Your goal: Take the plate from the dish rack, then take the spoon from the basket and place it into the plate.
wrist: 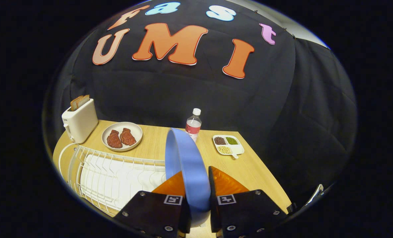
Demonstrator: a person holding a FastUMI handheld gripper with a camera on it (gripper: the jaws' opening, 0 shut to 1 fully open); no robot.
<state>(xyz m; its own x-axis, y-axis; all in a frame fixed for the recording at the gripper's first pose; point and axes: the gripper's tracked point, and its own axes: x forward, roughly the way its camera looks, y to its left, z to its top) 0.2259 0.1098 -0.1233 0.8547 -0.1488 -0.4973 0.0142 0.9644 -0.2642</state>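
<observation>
Wall: black cloth (190, 96) hangs behind the table, creased, reaching round on the right side.
Gap: a pale strip of lighter surface (302, 31) shows above the cloth at the upper right.
Table: light wooden top (249, 168), grain running lengthwise, its far edge against the cloth.
Light: even and soft from above, with faint shadows on the wood.

Count, taken from my tongs (196, 190), both fingers clamped on one blue plate (186, 165). Relative to that plate: one white dish rack (110, 175) left; one toaster (80, 120) and one bowl (122, 136) holding two meat pieces far left; one bottle (193, 125) behind; one three-compartment tray (228, 145) right.
</observation>
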